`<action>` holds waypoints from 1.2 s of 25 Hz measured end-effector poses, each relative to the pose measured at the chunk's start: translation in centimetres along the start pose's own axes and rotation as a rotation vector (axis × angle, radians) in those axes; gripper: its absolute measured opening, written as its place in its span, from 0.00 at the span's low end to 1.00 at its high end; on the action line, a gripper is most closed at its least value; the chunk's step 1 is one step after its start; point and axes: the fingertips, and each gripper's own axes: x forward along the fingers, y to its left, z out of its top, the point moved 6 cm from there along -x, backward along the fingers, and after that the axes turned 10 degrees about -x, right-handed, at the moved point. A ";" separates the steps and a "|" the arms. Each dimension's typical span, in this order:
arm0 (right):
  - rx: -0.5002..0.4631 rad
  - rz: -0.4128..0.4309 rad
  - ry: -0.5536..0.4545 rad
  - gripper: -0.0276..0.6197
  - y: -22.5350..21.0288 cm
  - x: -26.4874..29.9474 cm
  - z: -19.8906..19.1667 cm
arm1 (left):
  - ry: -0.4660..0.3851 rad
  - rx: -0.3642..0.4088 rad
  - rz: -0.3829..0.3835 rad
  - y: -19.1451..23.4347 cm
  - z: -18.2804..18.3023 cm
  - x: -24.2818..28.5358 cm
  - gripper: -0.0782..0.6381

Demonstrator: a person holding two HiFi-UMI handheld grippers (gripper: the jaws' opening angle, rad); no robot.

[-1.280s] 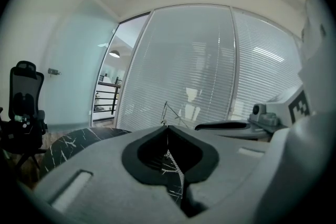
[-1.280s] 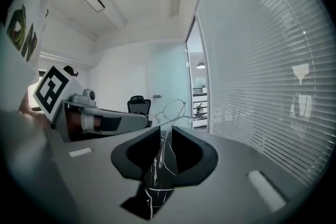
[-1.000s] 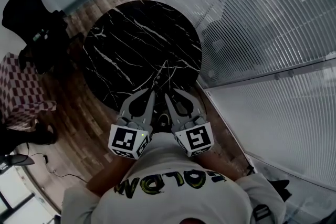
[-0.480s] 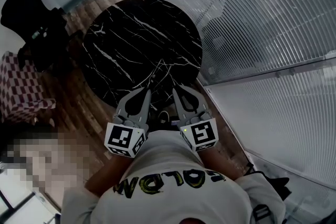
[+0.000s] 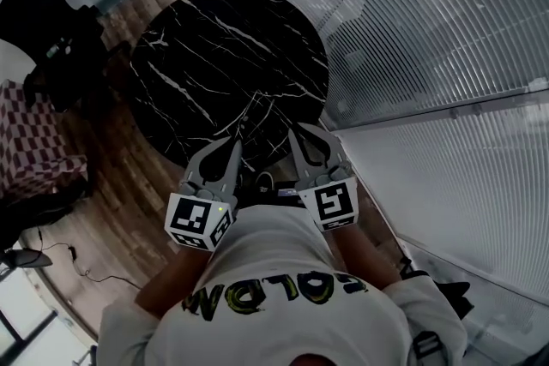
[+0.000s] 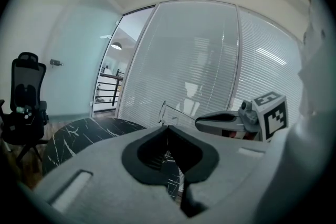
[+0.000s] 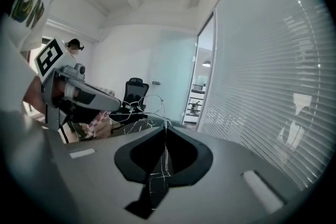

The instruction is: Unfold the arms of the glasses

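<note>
The wire-rimmed glasses [image 6: 164, 112] hang in the air between the two tools, just off their tips, with the long axis running across from one to the other. The left gripper [image 6: 168, 126] is pressed together on the frame beside a lens. The right gripper [image 7: 165, 124] has just been closing and pinches a thin arm [image 7: 154, 114]. That arm likely swings outward, away from the left. The round marble table [image 5: 214, 56] lies ahead and below; no container is involved.

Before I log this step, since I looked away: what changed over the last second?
The right gripper has just been closing its jaws onto the glasses, and the two grippers moved apart. The left gripper stayed shut on the glasses.
</note>
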 end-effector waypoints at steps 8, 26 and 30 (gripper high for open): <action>-0.123 0.066 0.022 0.07 -0.7 0.6 -0.8 | 0.027 -0.005 0.005 0.5 -0.9 -0.3 0.12; -0.596 0.108 0.104 0.21 -0.3 1.4 -0.3 | 0.058 -0.023 0.019 1.4 -1.0 1.0 0.12; -0.751 0.114 0.098 0.23 0.1 0.9 1.1 | 0.066 -0.014 0.019 1.6 -0.9 1.3 0.12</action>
